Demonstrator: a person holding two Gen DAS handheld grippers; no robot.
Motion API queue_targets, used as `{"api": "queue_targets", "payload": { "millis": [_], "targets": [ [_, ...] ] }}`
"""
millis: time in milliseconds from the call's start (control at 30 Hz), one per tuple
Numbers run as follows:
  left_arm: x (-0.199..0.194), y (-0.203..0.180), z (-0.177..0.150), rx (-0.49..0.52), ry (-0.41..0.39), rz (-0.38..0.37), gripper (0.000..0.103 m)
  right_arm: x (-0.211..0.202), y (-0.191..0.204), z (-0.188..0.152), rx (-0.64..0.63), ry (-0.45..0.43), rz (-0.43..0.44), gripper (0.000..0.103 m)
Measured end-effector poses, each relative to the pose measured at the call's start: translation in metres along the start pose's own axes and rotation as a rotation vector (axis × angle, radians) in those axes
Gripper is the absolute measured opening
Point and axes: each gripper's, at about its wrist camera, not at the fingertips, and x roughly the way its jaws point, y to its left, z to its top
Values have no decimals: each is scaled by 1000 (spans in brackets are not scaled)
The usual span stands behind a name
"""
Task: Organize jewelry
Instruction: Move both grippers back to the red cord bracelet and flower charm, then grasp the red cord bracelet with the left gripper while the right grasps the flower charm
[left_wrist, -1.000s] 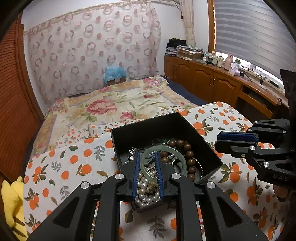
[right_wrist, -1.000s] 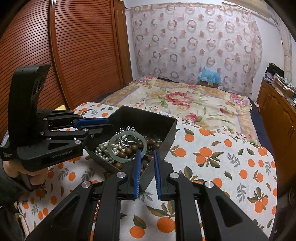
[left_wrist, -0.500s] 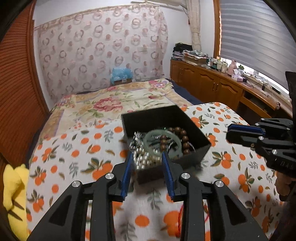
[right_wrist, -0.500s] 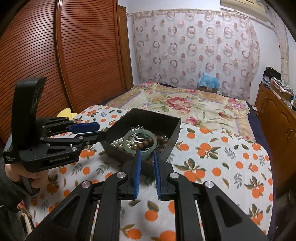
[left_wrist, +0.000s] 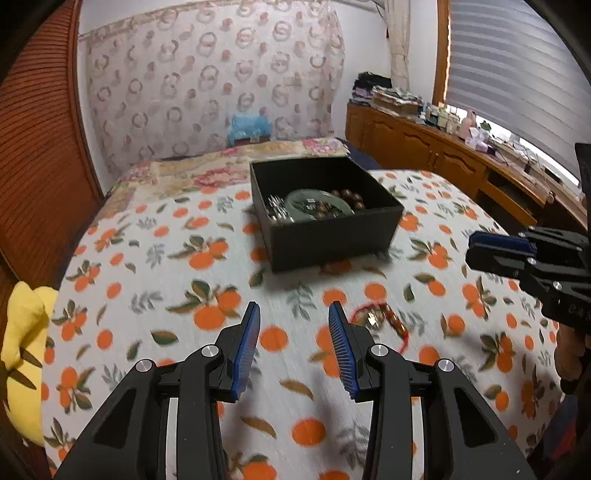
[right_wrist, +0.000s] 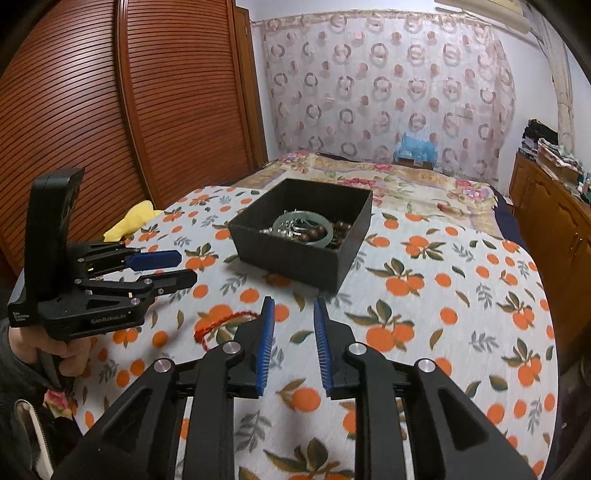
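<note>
A black open box (left_wrist: 328, 236) stands on the orange-print cloth, also in the right wrist view (right_wrist: 295, 254). It holds a green jade bangle (left_wrist: 314, 201), brown wooden beads (left_wrist: 349, 195) and silvery pieces. A red string bracelet (left_wrist: 380, 321) with small beads lies on the cloth near me, also in the right wrist view (right_wrist: 221, 321). My left gripper (left_wrist: 293, 314) is open and empty, above the cloth just left of the bracelet. My right gripper (right_wrist: 293, 308) is open and empty, just right of the bracelet.
A yellow soft item (left_wrist: 22, 350) lies at the table's left edge. A flowered bed (right_wrist: 399, 177) lies beyond the table. Wooden cabinets (left_wrist: 436, 155) run along the right, a slatted wooden door (right_wrist: 110, 110) on the left.
Both grippers have pulled back from the box and opened wider. The left gripper came out from over the box. The red string bracelet has come into view.
</note>
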Motion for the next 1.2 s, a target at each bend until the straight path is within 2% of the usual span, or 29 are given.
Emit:
{"api": "queue_targets", "payload": {
  "millis": [400,600,667,733,867,967,1033,1100,1200],
  "targets": [
    [15,-26,-20,46,88,-72,37,0,7,-15,19,28,3,27],
    [23,-32,-18,64,96,-56,36,4,10,-17,18,34,14,28],
    [28,-35,-16,80,106,-47,33,5,11,-18,14,37,15,28],
    [31,-36,-14,91,114,-44,24,6,12,-18,14,39,17,28],
    [37,-38,-8,108,125,-40,21,6,12,-19,14,42,16,29],
    [39,-40,-6,132,133,-57,2,6,12,-19,14,42,17,29],
    [37,-44,-7,163,129,-50,2,7,12,-20,13,44,20,29],
    [31,-45,-8,154,103,-64,2,9,14,-21,11,49,23,29],
    [16,-45,-10,148,53,-45,2,15,16,-24,3,63,25,29]
  ]
}}
